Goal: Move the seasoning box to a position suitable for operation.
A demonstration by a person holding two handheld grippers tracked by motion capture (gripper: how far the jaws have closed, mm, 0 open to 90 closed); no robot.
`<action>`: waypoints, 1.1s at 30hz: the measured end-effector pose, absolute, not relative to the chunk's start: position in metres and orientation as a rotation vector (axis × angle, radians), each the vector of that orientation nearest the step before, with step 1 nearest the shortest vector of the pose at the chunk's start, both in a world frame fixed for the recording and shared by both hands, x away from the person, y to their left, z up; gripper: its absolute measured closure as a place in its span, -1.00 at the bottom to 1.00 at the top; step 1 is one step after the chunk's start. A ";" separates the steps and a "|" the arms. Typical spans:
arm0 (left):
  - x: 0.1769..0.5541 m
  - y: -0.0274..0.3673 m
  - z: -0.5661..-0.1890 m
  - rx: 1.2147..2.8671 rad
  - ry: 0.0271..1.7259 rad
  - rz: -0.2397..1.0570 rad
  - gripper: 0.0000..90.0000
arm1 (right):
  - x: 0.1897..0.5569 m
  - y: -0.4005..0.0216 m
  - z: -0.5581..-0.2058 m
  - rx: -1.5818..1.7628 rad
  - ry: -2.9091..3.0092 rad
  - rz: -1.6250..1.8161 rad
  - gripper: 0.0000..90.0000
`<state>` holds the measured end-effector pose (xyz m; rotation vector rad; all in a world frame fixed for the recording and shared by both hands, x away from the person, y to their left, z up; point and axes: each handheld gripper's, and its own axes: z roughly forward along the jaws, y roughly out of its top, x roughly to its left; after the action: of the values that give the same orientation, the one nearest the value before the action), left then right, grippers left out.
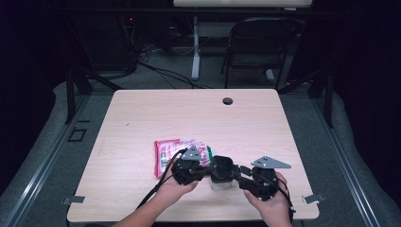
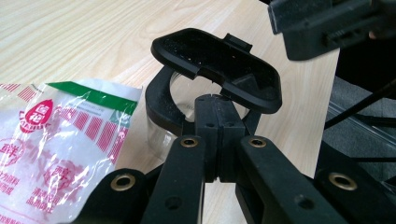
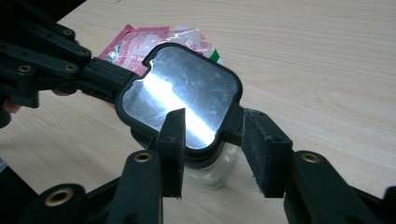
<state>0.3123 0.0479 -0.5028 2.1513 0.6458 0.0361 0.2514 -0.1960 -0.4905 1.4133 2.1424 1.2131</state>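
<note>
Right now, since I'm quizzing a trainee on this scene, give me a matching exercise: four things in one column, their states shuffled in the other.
Things
1. lid
2. packet
3. left tool
4. right tool

States
A. lies flat on the table
B. open, a jaw on either side of the lid's edge
C. shut on the rim of the jar
D. tilted up off the jar

Pairs: 1-D; 2-A; 3-C; 4-B
</note>
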 end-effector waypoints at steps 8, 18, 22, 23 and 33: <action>0.314 0.043 -0.499 2.140 0.634 0.034 1.00 | 0.241 -0.193 -0.498 1.362 2.178 1.210 0.14; 0.314 0.039 -0.493 2.124 0.616 0.026 1.00 | 0.237 -0.187 -0.504 1.322 2.186 1.192 0.00; 0.314 0.037 -0.492 2.120 0.609 0.031 1.00 | 0.238 -0.184 -0.505 1.307 2.188 1.170 -0.04; 0.314 0.037 -0.491 2.120 0.609 0.030 1.00 | 0.238 -0.183 -0.505 1.301 2.185 1.164 -0.04; 0.313 0.037 -0.491 2.118 0.609 0.030 1.00 | 0.242 -0.175 -0.506 1.271 2.164 1.146 -0.07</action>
<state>0.3127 0.0369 -0.4911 2.1176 0.6094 0.0303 0.2418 -0.1750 -0.5060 1.2708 2.1641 1.1459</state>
